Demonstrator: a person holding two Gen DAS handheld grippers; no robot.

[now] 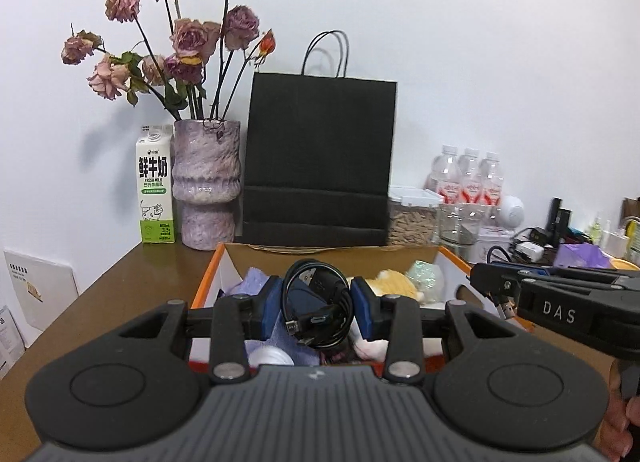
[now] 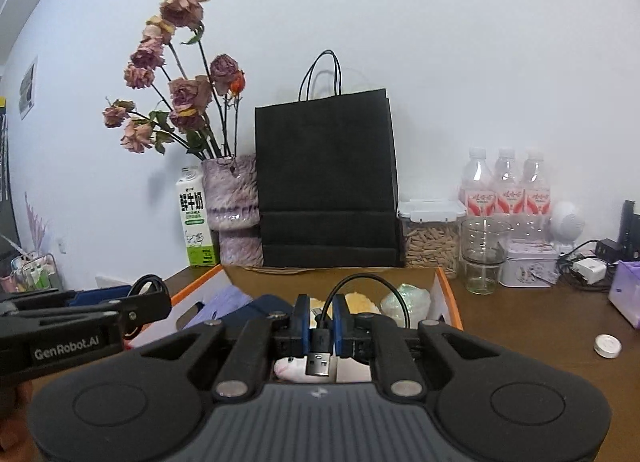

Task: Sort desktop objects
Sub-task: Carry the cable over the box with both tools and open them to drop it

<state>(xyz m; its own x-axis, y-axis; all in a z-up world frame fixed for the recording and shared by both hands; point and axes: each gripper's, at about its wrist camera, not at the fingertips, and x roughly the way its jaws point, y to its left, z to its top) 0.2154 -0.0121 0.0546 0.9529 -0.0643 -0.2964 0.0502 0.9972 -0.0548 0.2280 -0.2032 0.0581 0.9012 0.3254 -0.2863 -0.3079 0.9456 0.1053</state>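
The cable (image 1: 316, 308), a coiled bundle pinched in the left gripper (image 1: 316, 312) above the box (image 1: 208, 282) while the right gripper (image 2: 320, 336) clamps its USB plug (image 2: 319, 365), should be kept gathered, neither grip loosened, so no loop snags the box's contents.

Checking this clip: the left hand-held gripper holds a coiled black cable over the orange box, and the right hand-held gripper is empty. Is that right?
Not quite. The left hand-held gripper does hold the coiled black cable over the orange box, but the right hand-held gripper is not empty: the right wrist view shows it shut on a black USB plug.
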